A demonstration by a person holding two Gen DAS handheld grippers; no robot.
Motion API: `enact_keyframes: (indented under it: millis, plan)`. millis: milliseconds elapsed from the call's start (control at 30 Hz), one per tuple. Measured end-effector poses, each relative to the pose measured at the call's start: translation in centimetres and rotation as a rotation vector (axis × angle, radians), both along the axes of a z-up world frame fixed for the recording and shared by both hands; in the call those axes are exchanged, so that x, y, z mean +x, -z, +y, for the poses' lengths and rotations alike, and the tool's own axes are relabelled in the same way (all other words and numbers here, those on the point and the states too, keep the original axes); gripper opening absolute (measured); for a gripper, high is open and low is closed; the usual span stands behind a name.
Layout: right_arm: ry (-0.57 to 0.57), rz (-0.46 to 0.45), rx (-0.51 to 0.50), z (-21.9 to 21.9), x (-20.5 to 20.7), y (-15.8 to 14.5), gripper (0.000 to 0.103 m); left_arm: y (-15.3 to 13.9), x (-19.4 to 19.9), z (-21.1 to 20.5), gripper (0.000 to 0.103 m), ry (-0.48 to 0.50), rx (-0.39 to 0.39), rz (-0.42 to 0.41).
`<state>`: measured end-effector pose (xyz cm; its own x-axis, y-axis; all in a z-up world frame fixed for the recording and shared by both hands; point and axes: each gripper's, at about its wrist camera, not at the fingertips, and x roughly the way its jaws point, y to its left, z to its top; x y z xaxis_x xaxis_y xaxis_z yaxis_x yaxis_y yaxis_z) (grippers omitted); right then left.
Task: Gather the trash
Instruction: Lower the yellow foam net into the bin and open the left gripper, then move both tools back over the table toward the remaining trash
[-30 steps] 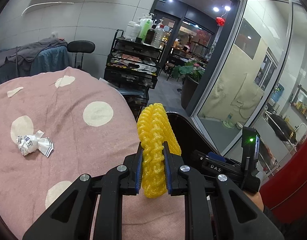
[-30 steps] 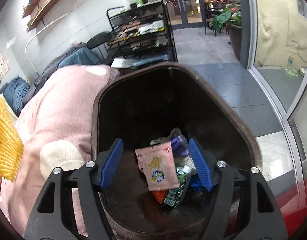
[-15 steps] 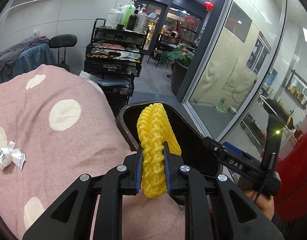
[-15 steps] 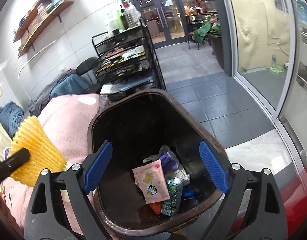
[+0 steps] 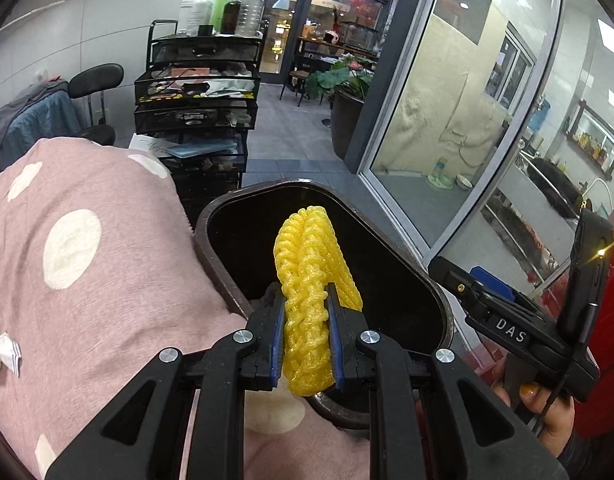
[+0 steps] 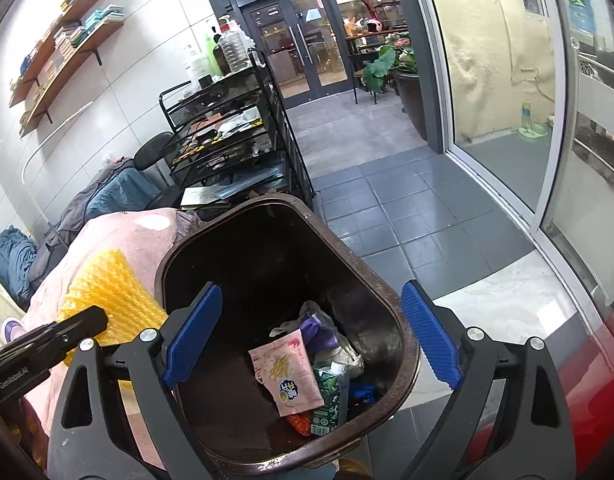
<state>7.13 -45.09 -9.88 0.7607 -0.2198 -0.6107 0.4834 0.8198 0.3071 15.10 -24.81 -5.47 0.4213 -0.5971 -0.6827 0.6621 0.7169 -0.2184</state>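
A black wire rack (image 5: pixel 197 108) stands past the far edge of the pink spotted blanket (image 5: pixel 87 248), with bottles (image 5: pixel 221 10) on top. A black chair (image 5: pixel 95 80) stands left of it. Wall shelves (image 6: pixel 63 52) hold books.

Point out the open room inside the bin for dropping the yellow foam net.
The trash bin is bare along its far half, below the back rim, and along its left wall beside the pink blanket. Its near right corner is crowded: pink snack packet, green carton, purple wrapper. The left gripper holds the foam net above the opening.
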Motion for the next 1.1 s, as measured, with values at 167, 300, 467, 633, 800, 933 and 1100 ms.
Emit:
enact_keyframes:
  millis: [167,300,467,633,800,933,1100]
  plan:
    - [0.011,0.003,-0.001,-0.2,-0.1,0.1,0.09,0.2,0.1,-0.4,0.054,-0.004,0.001,0.006]
    - [0.018,0.007,-0.005,-0.4,-0.2,0.1,0.093,-0.1,0.1,0.1,0.077,-0.021,-0.038,0.004]
    - [0.017,0.003,-0.003,-0.4,-0.1,0.1,0.094,-0.7,0.0,1.0,0.088,-0.048,-0.067,-0.016]
    - [0.007,-0.002,0.002,-0.4,0.1,0.1,0.095,-1.6,-0.9,1.3,0.097,-0.041,-0.053,-0.081]
    - [-0.021,-0.012,-0.003,0.2,0.3,-0.2,0.096,-2.7,-2.0,2.2,0.098,-0.039,-0.054,-0.14]
    - [-0.051,-0.022,-0.011,0.9,0.6,-0.6,0.096,-3.3,-2.5,3.6,0.098,-0.064,-0.077,-0.159]
    - [-0.137,-0.037,-0.028,2.7,1.3,-1.3,0.096,-3.7,-3.3,5.7,0.098,-0.1,-0.087,-0.181]
